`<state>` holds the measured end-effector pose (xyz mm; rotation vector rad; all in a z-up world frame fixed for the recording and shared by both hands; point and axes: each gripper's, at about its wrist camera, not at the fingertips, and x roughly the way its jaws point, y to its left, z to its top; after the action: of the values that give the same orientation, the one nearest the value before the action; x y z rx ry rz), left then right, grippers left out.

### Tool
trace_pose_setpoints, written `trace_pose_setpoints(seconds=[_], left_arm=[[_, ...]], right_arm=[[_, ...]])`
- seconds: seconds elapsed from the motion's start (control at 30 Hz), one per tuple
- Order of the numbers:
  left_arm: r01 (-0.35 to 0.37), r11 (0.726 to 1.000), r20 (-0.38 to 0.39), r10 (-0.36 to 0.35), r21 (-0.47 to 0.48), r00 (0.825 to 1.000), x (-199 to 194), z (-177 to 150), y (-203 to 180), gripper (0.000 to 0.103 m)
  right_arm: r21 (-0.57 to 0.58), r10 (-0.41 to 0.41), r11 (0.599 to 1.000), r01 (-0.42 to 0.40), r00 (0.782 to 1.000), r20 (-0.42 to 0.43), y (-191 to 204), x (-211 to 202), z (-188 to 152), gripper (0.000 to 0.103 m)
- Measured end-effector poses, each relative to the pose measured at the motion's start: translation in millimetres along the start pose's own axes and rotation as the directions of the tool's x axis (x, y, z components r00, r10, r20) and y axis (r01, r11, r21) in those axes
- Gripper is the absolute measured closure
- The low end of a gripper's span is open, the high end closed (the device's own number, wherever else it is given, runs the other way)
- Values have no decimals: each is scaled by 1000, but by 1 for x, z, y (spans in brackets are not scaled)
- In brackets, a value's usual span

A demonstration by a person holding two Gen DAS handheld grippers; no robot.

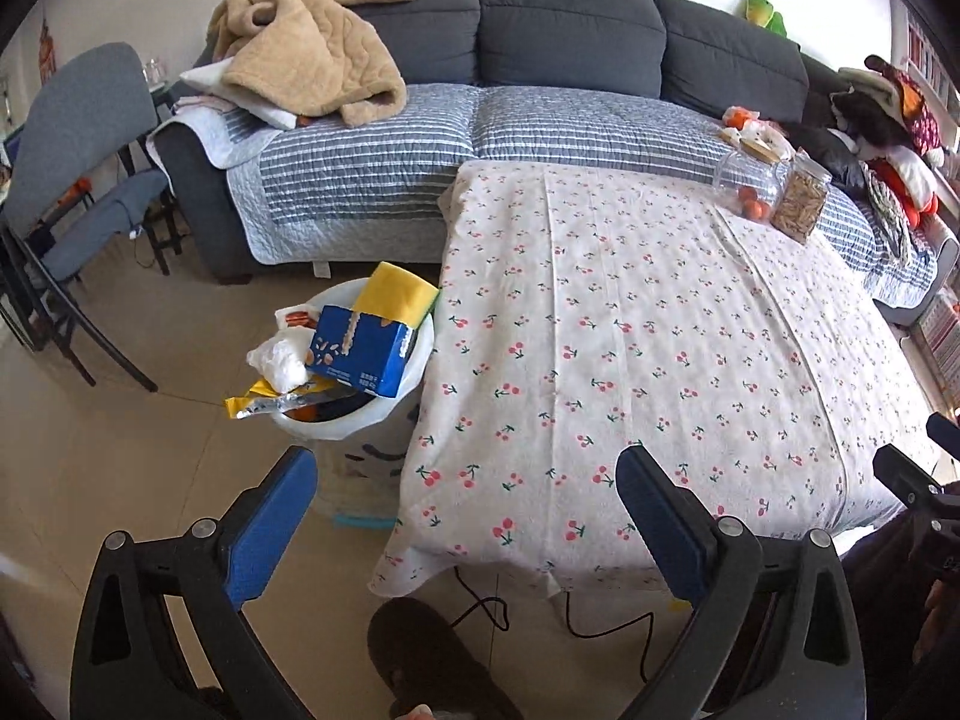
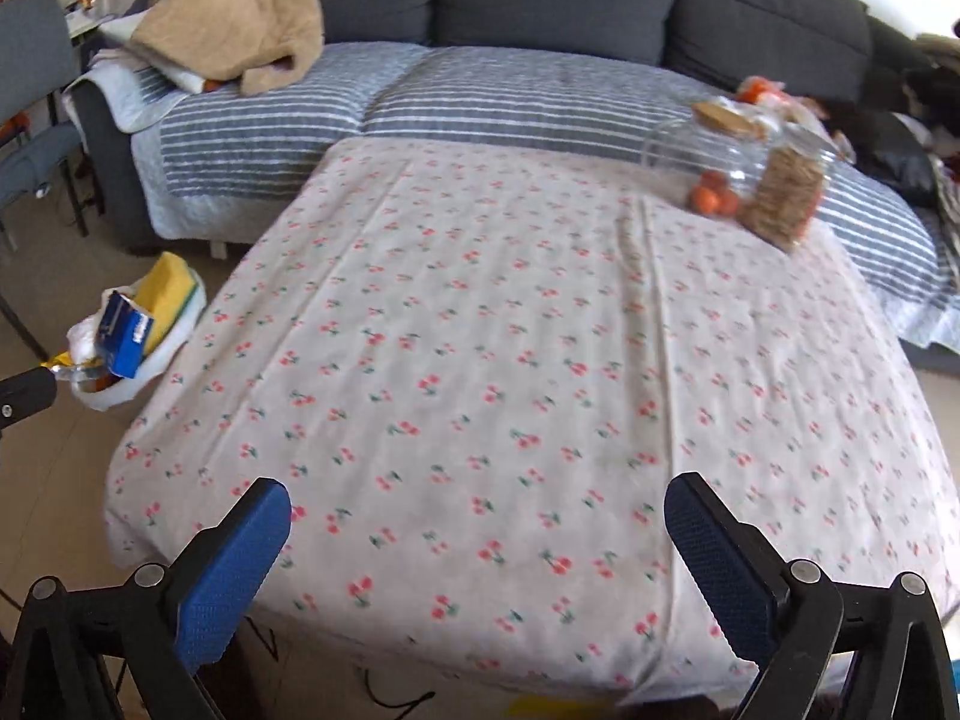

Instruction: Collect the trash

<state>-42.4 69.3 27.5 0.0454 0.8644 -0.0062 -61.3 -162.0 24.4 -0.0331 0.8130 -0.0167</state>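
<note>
A white trash bin point(image 1: 384, 420) stands on the floor at the table's left edge, heaped with trash: a blue carton point(image 1: 360, 348), a yellow sponge point(image 1: 396, 291), a white crumpled bag point(image 1: 279, 360) and a yellow-silver wrapper point(image 1: 270, 405). It also shows in the right wrist view point(image 2: 150, 360). My left gripper point(image 1: 468, 474) is open and empty, above the table's near left corner and the bin. My right gripper point(image 2: 477, 510) is open and empty, over the near edge of the cherry-print tablecloth point(image 2: 480, 360).
Two glass jars point(image 1: 774, 192) stand at the table's far right corner. A grey sofa point(image 1: 540, 30) with a striped cover and a tan blanket point(image 1: 312, 42) lies behind. A grey chair point(image 1: 72, 168) stands at the left. A black cable point(image 1: 540, 612) and a slipper point(image 1: 432, 660) lie on the floor.
</note>
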Motion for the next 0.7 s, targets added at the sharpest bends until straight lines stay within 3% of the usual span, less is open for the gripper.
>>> trace_pose_setpoints(seconds=[0.17, 0.37, 0.7], left_arm=[[-25, 999, 46, 24, 22, 999, -6, -6, -12, 2], [-37, 999, 37, 36, 4, 999, -1, -7, -5, 2], [-66, 998, 48, 66, 3, 997, -1, -13, -4, 2]], right_arm=[[80, 4, 997, -2, 1000, -19, -25, 4, -9, 1], [55, -25, 998, 24, 1000, 15, -26, 2, -13, 1], [46, 17, 999, -18, 1000, 16, -15, 6, -12, 1]])
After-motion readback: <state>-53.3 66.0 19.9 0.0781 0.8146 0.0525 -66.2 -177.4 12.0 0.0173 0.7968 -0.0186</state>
